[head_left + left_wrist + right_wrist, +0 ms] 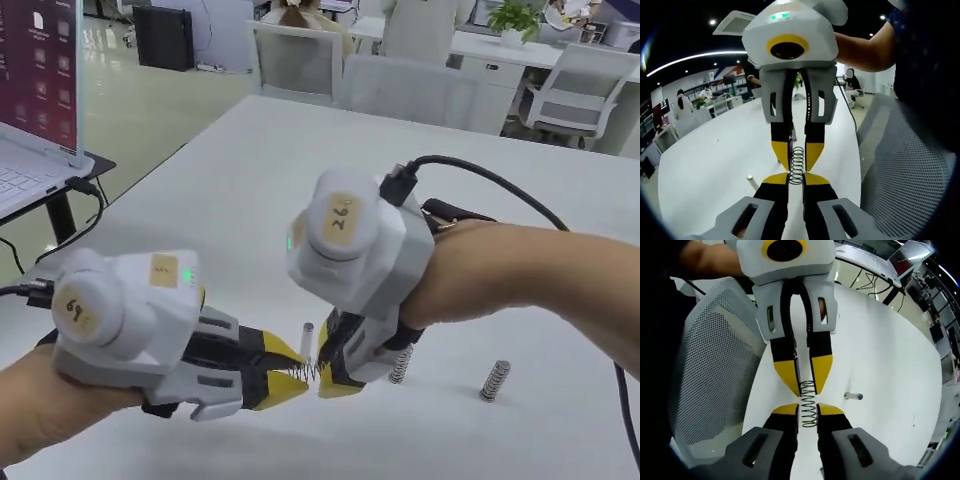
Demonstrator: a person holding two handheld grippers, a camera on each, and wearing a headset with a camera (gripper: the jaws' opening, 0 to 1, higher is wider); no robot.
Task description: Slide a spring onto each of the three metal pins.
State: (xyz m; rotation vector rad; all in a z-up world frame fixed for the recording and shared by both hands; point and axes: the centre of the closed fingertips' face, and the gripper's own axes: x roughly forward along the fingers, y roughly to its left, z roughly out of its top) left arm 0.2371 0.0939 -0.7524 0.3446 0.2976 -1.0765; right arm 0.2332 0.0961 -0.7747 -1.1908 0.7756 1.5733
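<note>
Looks two-thirds done: first spring (pixel 401 365) and second spring (pixel 494 381) standing on the surface (pixel 250 180), right of the work, presumably over their pins already. Left to do: bare pin (pixel 307 336), upright just behind the gripper tips. Held level between both, near that pin: third spring (pixel 305 372), left gripper (pixel 293 382) clenched on one end, right gripper (pixel 330 380) clenched on the other, jaws nearly closed.

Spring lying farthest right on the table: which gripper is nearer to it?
Right. The right gripper sits just left of the far-right spring, with another loose spring between them. The left gripper is farther left; both grippers' jaws grip the held spring.
</note>
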